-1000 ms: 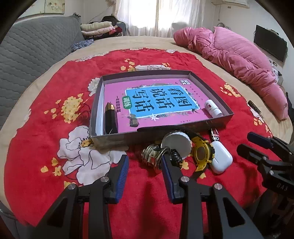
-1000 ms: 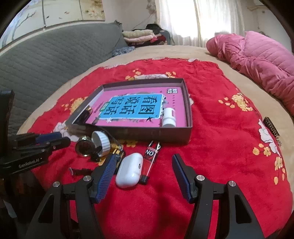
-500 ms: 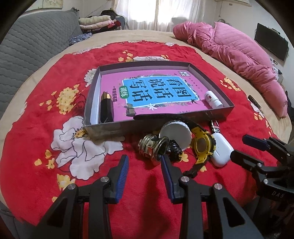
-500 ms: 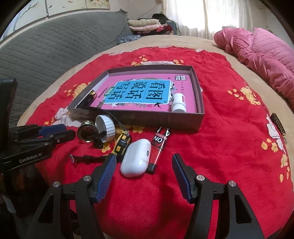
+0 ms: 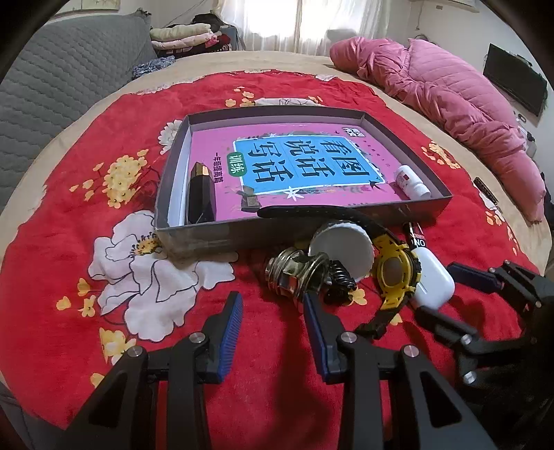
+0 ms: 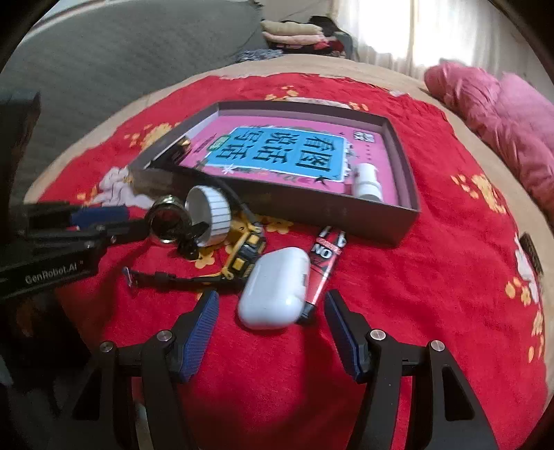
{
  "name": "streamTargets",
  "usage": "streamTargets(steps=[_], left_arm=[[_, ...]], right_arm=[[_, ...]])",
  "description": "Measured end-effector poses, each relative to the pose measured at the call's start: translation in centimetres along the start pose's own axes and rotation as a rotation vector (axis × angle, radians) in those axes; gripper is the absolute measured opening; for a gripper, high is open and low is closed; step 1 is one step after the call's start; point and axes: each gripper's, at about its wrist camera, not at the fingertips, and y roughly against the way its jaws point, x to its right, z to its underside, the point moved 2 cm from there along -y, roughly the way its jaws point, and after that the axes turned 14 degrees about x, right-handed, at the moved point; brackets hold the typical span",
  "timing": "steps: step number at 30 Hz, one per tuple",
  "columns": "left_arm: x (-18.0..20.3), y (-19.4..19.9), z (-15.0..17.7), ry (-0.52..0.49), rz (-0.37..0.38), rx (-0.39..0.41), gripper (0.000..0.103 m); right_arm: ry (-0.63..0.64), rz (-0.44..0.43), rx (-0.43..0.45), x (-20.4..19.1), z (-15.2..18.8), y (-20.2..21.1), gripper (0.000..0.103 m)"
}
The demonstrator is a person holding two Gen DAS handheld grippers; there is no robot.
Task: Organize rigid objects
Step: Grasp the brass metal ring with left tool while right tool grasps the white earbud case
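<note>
white earbud case (image 6: 275, 287) beside tray (image 6: 405, 169)

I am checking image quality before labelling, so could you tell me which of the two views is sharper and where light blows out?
Left wrist view: sharp, book title legible, window overexposed. Right wrist view: softer, motion-blurred, earbud case smeared, window blown out; both bend at the fisheye edges.

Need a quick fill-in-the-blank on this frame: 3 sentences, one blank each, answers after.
1. The white earbud case lies on the red blanket just ahead of the ____ gripper, whose jaws are open.
2. The small white bottle lies ____ the grey box.
3. The watch has a ____ case.

Answers: right; inside; yellow
</note>
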Motion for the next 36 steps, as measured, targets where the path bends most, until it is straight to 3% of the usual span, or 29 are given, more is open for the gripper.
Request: streamTargets(steps=[12,18,26,29,32,36], left_arm=[[0.4,-1.5,-0.2,-0.003,0.003,-0.002,0.036],[0.4,-2.6,-0.4,-0.006,-0.002,-0.002,0.036],[0.5,-3.4,-0.5,-0.014,0.010,0.012,0.036],[0.5,-3.3,-0.6,-0.021,0.024,0.023,0.025],[0.5,-3.1,-0.6,-0.025,0.031,0.031,0.022],[0.0,-2.4,-0.7,0.012,0.063,0.039,0.012]], right_arm=[[0.139,0.069,0.011,-1.4,0.4,-2.1,0.064],[0.133,0.080,0.015,-0.9,0.3,-2.5,0.049],[0.052,0.039,0.028,0.3,0.0,-2.1,0.046],[-0.010,0.013,0.032,1.1,-0.1,-1.7,0.045],[-0.062,-0.001,0.039,1.7,-0.2,-1.3,0.045],[-0.116,-0.010,0.046,2.5,-0.2,-0.7,0.045]])
